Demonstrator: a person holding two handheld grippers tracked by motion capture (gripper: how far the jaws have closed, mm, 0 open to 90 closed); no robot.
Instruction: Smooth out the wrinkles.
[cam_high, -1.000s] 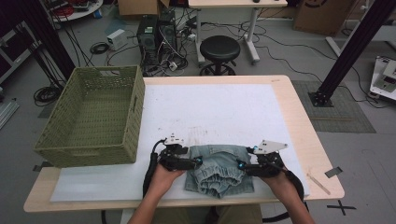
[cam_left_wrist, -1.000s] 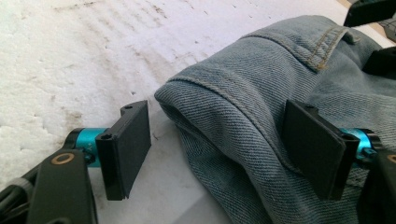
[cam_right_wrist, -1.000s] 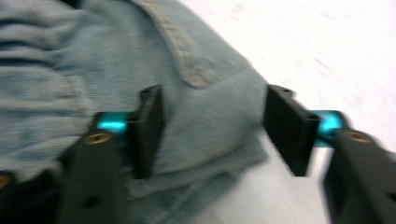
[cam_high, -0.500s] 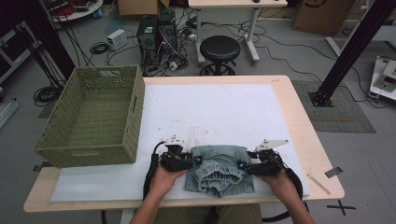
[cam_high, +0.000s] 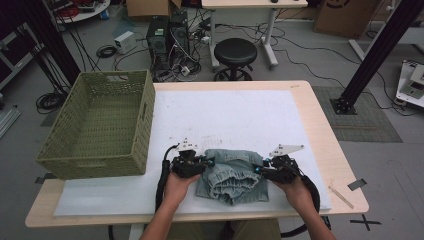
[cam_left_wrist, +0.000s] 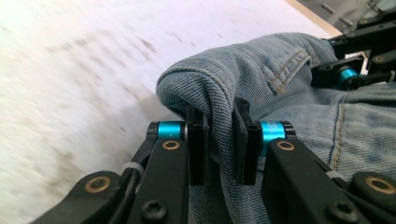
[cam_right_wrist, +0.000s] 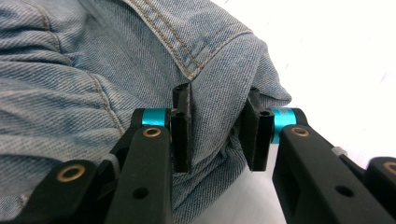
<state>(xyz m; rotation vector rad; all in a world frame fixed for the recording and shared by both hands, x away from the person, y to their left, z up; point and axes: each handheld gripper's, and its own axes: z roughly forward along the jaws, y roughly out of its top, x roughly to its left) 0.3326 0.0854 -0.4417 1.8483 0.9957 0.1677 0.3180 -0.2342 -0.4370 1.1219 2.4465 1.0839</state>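
Pinching opposite ends of the denim garment (cam_high: 232, 175), which lies right of the basket (cam_high: 102, 130), the left gripper (cam_left_wrist: 219, 140) and right gripper (cam_right_wrist: 217, 135) have just been closing onto bunched folds, probably so both ends lift together.
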